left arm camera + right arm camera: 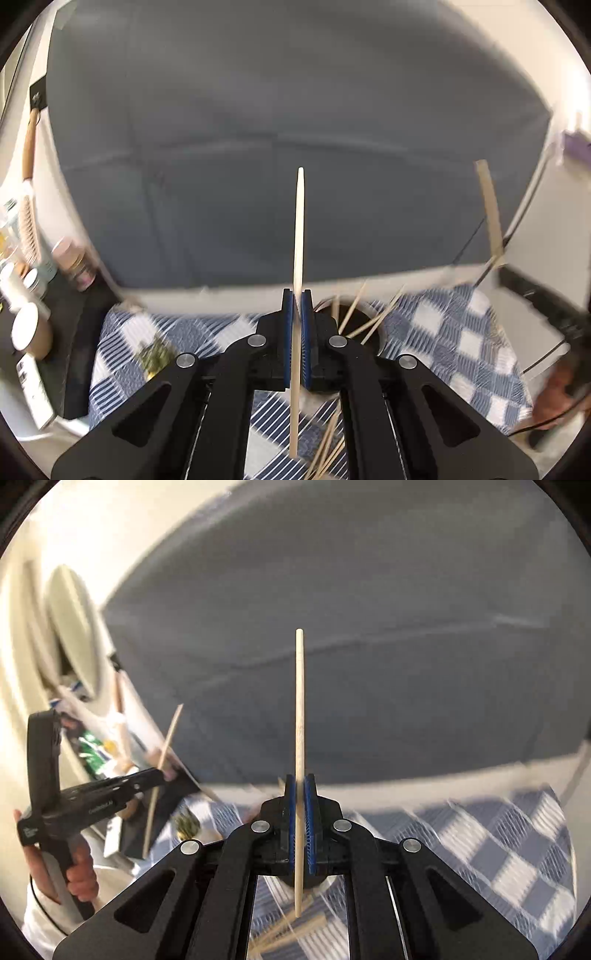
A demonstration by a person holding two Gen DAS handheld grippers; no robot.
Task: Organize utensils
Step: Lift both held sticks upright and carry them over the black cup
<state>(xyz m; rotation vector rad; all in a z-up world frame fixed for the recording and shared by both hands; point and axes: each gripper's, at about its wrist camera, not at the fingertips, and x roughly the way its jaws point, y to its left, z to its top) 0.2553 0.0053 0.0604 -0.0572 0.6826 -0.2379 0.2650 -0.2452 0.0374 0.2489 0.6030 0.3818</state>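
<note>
Here we have each gripper, left (pixel 296 295) and right (pixel 300 781), clamped on a wooden chopstick (pixel 297 258) (pixel 299 720) standing upright above the checkered cloth (pixel 443 332), loose sticks (pixel 369 317) in a dark holder (pixel 365 332) behind, blurred and half hidden.

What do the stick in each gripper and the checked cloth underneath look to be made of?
Stick in left gripper: pale, matte, uniform tan, likely bare wood or bamboo.
Stick in right gripper: same pale matte look, rounded, probably wood or bamboo too.
Checked cloth: blue and white woven fabric, with ribbed stripes in the squares; blur hides the fibre.
</note>
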